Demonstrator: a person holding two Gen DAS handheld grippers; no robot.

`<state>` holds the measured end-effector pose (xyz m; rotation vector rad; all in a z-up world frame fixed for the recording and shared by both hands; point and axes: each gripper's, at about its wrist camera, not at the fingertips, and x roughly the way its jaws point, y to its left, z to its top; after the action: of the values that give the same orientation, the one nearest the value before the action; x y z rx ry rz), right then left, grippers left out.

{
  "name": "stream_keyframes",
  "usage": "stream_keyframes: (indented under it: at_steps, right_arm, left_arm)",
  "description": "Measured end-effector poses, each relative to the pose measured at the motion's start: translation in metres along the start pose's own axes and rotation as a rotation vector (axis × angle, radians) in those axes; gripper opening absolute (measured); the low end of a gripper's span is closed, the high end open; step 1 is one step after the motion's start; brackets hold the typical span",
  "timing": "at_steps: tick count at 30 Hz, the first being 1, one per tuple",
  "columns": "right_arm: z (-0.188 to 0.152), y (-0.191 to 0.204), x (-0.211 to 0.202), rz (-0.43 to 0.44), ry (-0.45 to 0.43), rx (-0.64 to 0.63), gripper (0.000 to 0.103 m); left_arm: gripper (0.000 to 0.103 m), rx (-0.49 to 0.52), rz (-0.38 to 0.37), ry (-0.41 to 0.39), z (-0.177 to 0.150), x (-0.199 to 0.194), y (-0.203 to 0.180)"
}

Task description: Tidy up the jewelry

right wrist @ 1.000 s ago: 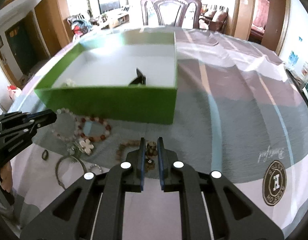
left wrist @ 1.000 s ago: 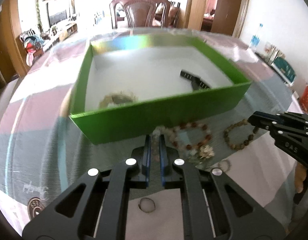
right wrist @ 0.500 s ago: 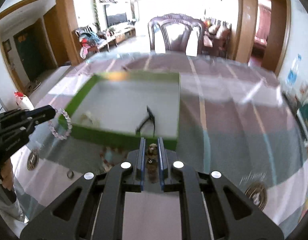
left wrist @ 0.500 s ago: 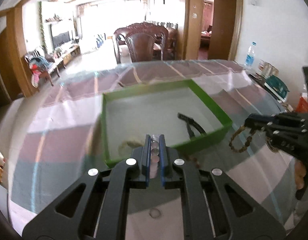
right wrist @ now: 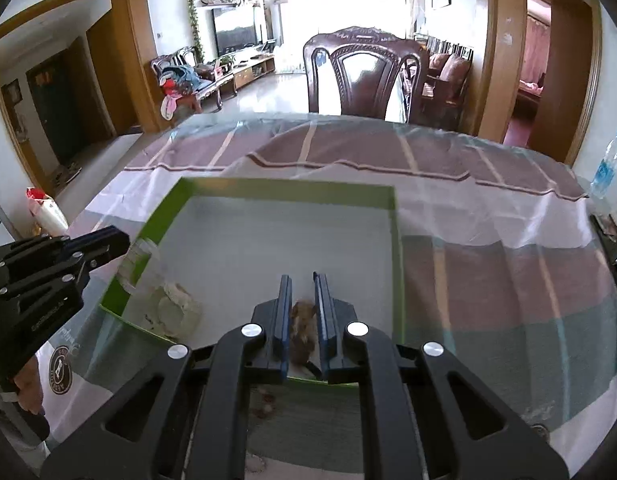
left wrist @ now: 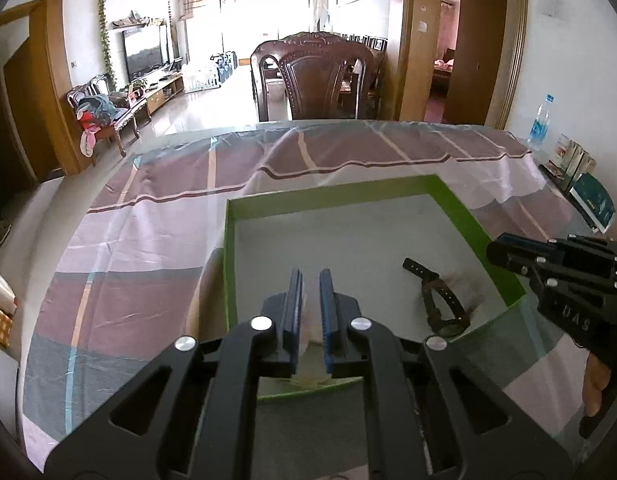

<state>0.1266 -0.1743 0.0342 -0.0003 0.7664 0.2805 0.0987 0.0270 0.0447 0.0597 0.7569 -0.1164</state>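
A green box [left wrist: 464, 220] with a white floor stands on the table; it also shows in the right wrist view [right wrist: 396, 240]. My left gripper [left wrist: 309, 280] is over the box's near left part, with a blurred clear-bead bracelet [left wrist: 308, 344] between its slightly parted fingers. From the right wrist view the clear bracelet [right wrist: 134, 258] hangs below the left gripper. My right gripper [right wrist: 301, 286] is over the box's near right part, with a blurred brown-bead bracelet [right wrist: 302, 330] between its fingers. A black watch [left wrist: 438, 300] and a pale bracelet [right wrist: 170, 310] lie in the box.
A striped cloth [left wrist: 148, 248] under glass covers the table. Reddish beads [right wrist: 264, 404] lie on the table below the right gripper. A dark wooden chair [left wrist: 320, 76] stands at the far edge. A water bottle [left wrist: 540, 120] and books [left wrist: 588, 196] are at the far right.
Both grippers lifted their bracelets off the table and moved forward over the green box. Both bracelets now look blurred, and the fingers stand slightly wider apart.
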Motion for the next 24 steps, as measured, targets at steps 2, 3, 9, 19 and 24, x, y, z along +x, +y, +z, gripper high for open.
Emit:
stream_keyframes:
  at_steps: [2,3,9,19,24]
  right_arm:
    - [-0.004,0.001,-0.003,-0.001,-0.002,-0.006,0.041]
    - [-0.008,0.003,-0.011,0.009,-0.009,-0.011,0.044]
    - [-0.045,0.023,-0.034,0.083,0.066,-0.129,0.034]
    - [-0.078,0.015,0.044,0.052,0.280,-0.015,0.030]
    - [-0.081,0.009,0.060,0.071,0.296,0.042,0.030]
  left_arm:
    - [0.040,-0.013,0.005,0.005,-0.002,0.002,0.001]
    - [0.039,-0.013,0.006,0.011,-0.004,0.001,0.002]
    - [0.039,0.074,-0.027,0.029,-0.030,-0.018,-0.018]
    - [0.040,0.181,-0.132,0.175,-0.079,0.004,-0.046]
    - [0.048,0.207,-0.210,0.266,-0.095,0.024,-0.049]
